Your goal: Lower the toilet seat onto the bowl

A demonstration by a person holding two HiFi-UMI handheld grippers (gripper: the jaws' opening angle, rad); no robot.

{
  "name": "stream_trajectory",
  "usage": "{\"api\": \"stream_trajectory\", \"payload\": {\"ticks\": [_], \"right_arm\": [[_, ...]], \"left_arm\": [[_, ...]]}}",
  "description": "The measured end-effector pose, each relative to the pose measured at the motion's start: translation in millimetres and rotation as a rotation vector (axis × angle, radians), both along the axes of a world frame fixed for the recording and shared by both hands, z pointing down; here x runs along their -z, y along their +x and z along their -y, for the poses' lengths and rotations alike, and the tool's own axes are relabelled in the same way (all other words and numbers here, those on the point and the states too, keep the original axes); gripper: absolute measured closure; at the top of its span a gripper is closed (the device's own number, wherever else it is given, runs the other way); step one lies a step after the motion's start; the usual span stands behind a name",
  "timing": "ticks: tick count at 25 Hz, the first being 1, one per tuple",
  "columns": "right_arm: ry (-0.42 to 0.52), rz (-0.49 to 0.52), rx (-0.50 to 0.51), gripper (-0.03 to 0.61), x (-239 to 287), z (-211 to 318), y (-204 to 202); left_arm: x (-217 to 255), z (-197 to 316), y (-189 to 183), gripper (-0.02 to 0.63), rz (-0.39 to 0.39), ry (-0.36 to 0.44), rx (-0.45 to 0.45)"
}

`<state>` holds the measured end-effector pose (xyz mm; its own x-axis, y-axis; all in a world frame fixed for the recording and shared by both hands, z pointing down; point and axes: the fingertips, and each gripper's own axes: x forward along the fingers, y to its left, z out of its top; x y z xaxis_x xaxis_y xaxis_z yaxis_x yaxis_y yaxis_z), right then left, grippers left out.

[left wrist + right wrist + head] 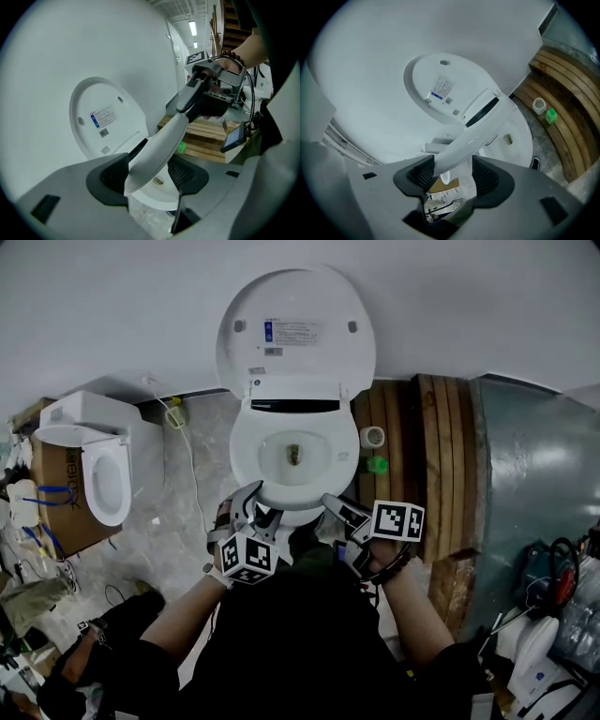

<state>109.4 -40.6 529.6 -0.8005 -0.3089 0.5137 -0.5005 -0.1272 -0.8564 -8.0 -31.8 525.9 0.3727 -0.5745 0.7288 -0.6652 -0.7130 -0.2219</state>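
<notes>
The white toilet's lid (295, 329) stands upright against the wall. The toilet seat (295, 512) is tilted part-way above the bowl (281, 442), and both grippers are at its front edge. In the left gripper view the seat rim (159, 150) runs between the jaws and fills the gap, so my left gripper (251, 507) is shut on it. My right gripper (336, 507) is open. In its own view the seat rim (473, 138) passes between the pads, with a gap beside the right pad. The left gripper view also shows the right gripper (185, 105) at the seat's far end.
A second white toilet (98, 460) sits on a cardboard box at the left. Wooden pallets (436, 456) lean to the right of the bowl, with a tape roll (372, 437) and a green object (376, 465) beside them. Cables and equipment crowd the lower right.
</notes>
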Motion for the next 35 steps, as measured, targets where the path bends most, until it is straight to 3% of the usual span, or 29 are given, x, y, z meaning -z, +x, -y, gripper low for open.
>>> {"api": "stream_trajectory", "payload": {"ticks": [4, 13, 15, 24, 26, 30, 35], "right_arm": [[-0.065, 0.071, -0.058, 0.328, -13, -3, 5], [-0.131, 0.092, -0.039, 0.349, -35, -29, 1], [-0.138, 0.104, -0.046, 0.359, -37, -32, 1], [-0.145, 0.074, -0.053, 0.37, -49, -46, -2], [-0.138, 0.055, -0.061, 0.371, -52, -46, -5], [-0.088, 0.051, -0.072, 0.37, -53, -50, -7], [-0.056, 0.044, -0.095, 0.37, -62, -59, -11]], "left_arm": [[-11, -9, 1, 0.365, 0.019, 0.013, 0.026], [-23, -43, -4, 0.361, 0.028, 0.015, 0.063], [-25, -55, -12, 0.36, -0.001, 0.0, 0.075], [-40, -71, -87, 0.36, -0.412, -0.261, 0.494], [-39, -58, -97, 0.361, -0.492, -0.294, 0.532], [-38, -36, -100, 0.362, -0.601, -0.336, 0.528], [-65, -34, -93, 0.362, -0.84, -0.55, 0.603]]}}
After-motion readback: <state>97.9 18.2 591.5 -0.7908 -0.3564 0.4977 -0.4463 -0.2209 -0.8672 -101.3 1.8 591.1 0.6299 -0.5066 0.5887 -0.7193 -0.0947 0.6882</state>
